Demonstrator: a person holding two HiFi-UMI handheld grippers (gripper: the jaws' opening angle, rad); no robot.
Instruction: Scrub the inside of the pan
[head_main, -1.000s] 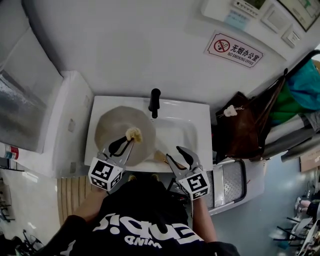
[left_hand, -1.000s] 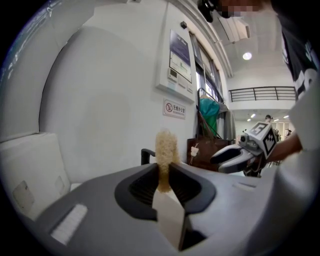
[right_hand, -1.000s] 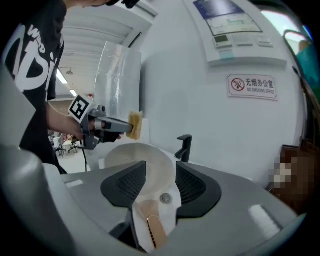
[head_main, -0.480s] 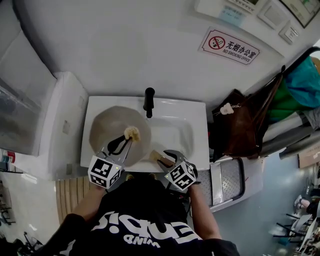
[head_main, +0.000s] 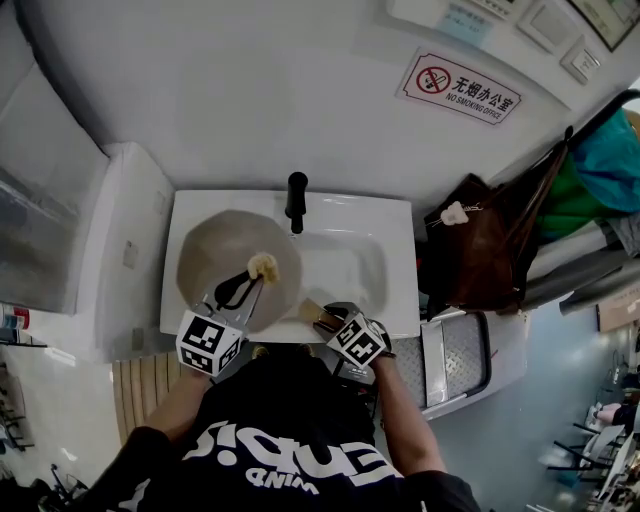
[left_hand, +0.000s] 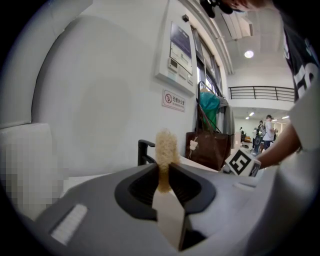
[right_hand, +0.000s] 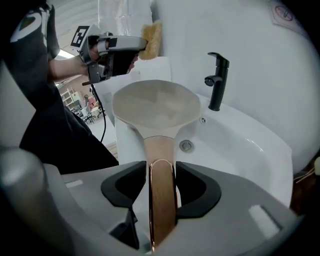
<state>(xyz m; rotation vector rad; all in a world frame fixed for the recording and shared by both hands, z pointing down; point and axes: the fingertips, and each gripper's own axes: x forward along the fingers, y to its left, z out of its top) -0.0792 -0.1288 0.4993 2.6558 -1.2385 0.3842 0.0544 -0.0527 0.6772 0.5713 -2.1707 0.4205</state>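
Note:
A beige pan (head_main: 235, 260) lies over the left part of the white sink (head_main: 385, 215); in the right gripper view its bowl (right_hand: 156, 107) faces up and its wooden handle (right_hand: 161, 202) runs back between the jaws. My right gripper (head_main: 325, 318) is shut on that handle. My left gripper (head_main: 252, 277) is shut on a pale yellow scrub brush (head_main: 264, 265), held above the pan's inside; the bristle tuft (left_hand: 166, 145) sticks up between its jaws, and shows as the brush (right_hand: 151, 40) above the far rim.
A black tap (head_main: 296, 200) stands at the sink's back edge, with the drain (right_hand: 186, 145) in the basin. A brown bag (head_main: 480, 250) hangs at the right. A white wall rises behind, and a metal step (head_main: 460, 365) is at lower right.
My right gripper moved left from beside the handle and closed on the pan's wooden handle. The left gripper and brush have barely shifted.

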